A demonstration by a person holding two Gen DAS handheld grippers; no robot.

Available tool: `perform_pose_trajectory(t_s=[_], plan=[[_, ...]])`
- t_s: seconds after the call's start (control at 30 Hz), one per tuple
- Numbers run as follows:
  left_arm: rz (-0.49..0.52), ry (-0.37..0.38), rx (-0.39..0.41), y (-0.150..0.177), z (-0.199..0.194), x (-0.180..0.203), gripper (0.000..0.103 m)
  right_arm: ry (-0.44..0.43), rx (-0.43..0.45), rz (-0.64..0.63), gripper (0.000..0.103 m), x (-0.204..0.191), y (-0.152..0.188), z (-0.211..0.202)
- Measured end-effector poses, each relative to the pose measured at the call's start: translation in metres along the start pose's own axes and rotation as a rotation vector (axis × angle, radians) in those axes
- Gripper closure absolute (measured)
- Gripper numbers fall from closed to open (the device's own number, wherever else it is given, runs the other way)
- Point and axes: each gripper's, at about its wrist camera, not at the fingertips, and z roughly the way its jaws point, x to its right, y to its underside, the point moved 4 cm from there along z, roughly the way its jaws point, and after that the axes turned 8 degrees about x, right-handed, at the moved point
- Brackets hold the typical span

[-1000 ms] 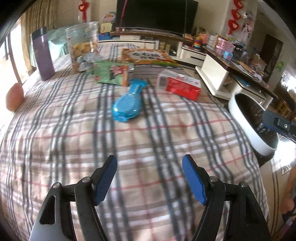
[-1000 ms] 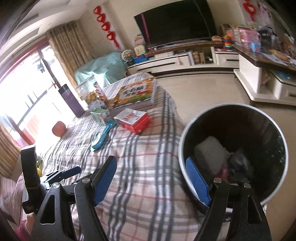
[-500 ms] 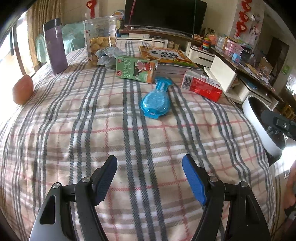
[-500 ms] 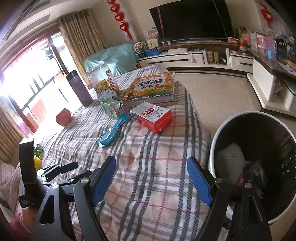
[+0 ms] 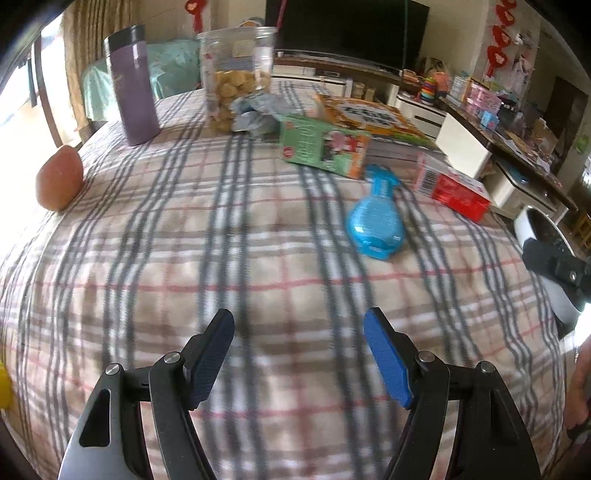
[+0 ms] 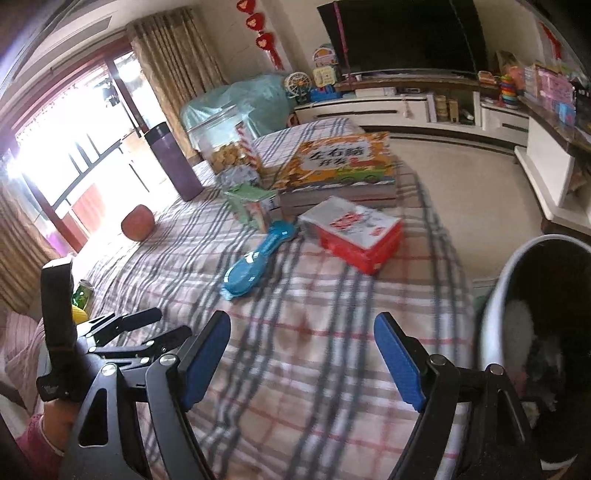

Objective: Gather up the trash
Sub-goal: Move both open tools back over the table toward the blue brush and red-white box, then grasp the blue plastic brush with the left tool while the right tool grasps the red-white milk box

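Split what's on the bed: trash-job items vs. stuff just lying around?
Job, likely:
crumpled wrapper
green carton
red box
bin
left claw, right claw, both open and empty

Lying about, probably:
blue case
snack jar
purple flask
book
apple

The left wrist view looks forward, low over the checked cloth [image 5: 258,258], toward the far television [image 5: 351,33] — the blue plastic piece [image 5: 376,221] sits right of centre. The right wrist view looks from the table's right edge, above the bin [image 6: 517,295], facing left-forward. Both share the cloth, blue piece [image 6: 255,262], red box [image 6: 354,232] and purple flask [image 5: 133,85].
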Motion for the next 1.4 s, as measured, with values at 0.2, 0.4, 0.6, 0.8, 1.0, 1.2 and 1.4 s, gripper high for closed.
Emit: perform_pose_trajectory(t_s=[0.2, 0.4, 0.6, 0.8, 1.0, 1.2, 1.4], plan=[[-0.047, 0.016, 0.005, -0.004, 0.005, -0.017, 0.030, -0.007, -0.001, -0.002, 0.022, -0.018, -0.005, 0.017], [-0.001, 0.084, 0.007, -0.014, 0.016, 0.004, 0.027, 0.033, 0.008, -0.036, 0.022, -0.001, -0.019, 0.017], [0.059, 0.122, -0.002, -0.029, 0.037, 0.030, 0.026, 0.071, -0.043, -0.097, 0.021, 0.024, -0.038, 0.041], [0.088, 0.125, -0.009, -0.040, 0.063, 0.046, 0.026, 0.070, -0.106, -0.147, 0.021, 0.037, -0.045, 0.074], [0.136, 0.098, -0.001, -0.045, 0.083, 0.057, 0.037, 0.065, -0.140, -0.143, 0.029, 0.042, -0.045, 0.092], [0.146, 0.112, 0.007, -0.043, 0.078, 0.058, 0.057, 0.086, -0.126, -0.143, 0.047, 0.039, -0.039, 0.083], [0.125, 0.110, 0.010, -0.028, 0.055, 0.045, 0.057, 0.064, -0.150, -0.115, 0.048, 0.029, -0.021, 0.058]])
